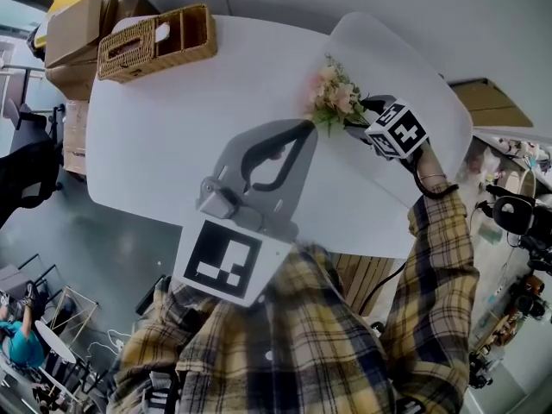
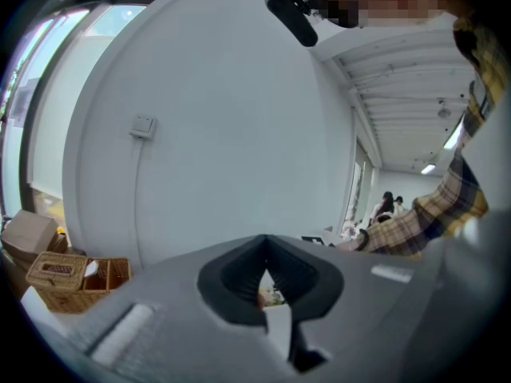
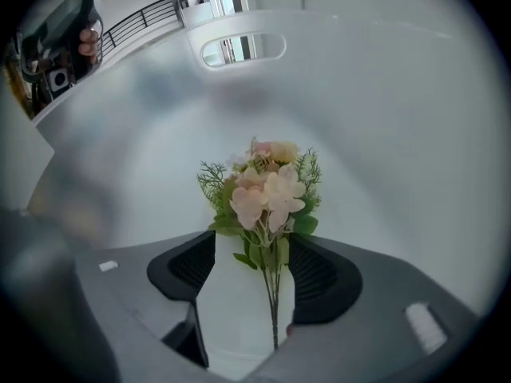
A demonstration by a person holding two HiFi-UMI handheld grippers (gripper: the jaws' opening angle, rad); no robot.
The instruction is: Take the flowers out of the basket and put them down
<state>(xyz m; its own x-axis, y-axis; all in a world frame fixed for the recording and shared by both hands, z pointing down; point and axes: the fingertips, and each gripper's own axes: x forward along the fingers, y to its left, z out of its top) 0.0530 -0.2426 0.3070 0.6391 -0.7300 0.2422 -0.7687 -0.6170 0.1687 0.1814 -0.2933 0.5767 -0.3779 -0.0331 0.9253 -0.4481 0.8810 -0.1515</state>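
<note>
head view: flowers on table

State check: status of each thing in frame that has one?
Woven wicker basket: upright at corner of white table, no flowers visible inside.
Pink-and-green artificial flower bunch: lying on table, out of basket.
Right gripper: open, stems between jaws, not clamped.
Left gripper: shut, empty, raised above table.
</note>
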